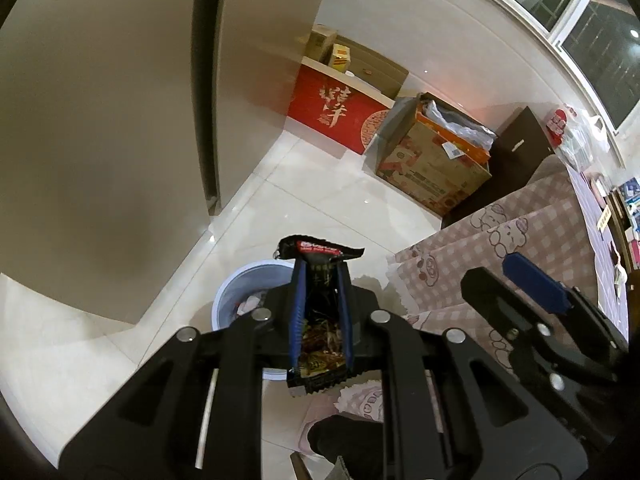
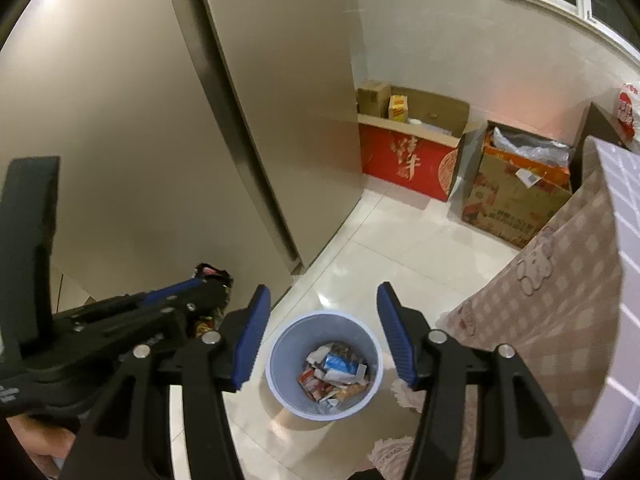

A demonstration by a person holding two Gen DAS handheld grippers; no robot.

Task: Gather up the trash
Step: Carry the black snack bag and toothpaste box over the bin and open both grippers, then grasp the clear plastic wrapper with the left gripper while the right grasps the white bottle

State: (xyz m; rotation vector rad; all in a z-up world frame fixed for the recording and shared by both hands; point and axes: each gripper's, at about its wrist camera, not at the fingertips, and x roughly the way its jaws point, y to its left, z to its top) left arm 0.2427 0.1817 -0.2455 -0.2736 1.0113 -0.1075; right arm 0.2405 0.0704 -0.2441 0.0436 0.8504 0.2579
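My left gripper (image 1: pixel 321 268) is shut on a black snack wrapper (image 1: pixel 320 320), held upright above the floor and just in front of the pale blue trash bin (image 1: pixel 232 292). In the right wrist view the bin (image 2: pixel 280 360) stands on the floor below, holding several wrappers (image 2: pixel 334 372). My right gripper (image 2: pixel 322 300) is open and empty, its blue pads (image 2: pixel 394 328) spread above the bin. The left gripper (image 2: pixel 200 284) with the wrapper (image 2: pixel 214 276) shows at the left, beside the bin and higher. The right gripper (image 1: pixel 520 276) shows at the right of the left wrist view.
A tall beige fridge (image 2: pixel 248 120) stands on the left. A red box (image 2: pixel 404 164) and a cardboard box (image 2: pixel 512 200) with plastic bags sit by the far wall. A table with a pink checked cloth (image 2: pixel 560 300) is on the right. The floor has glossy white tiles (image 2: pixel 400 248).
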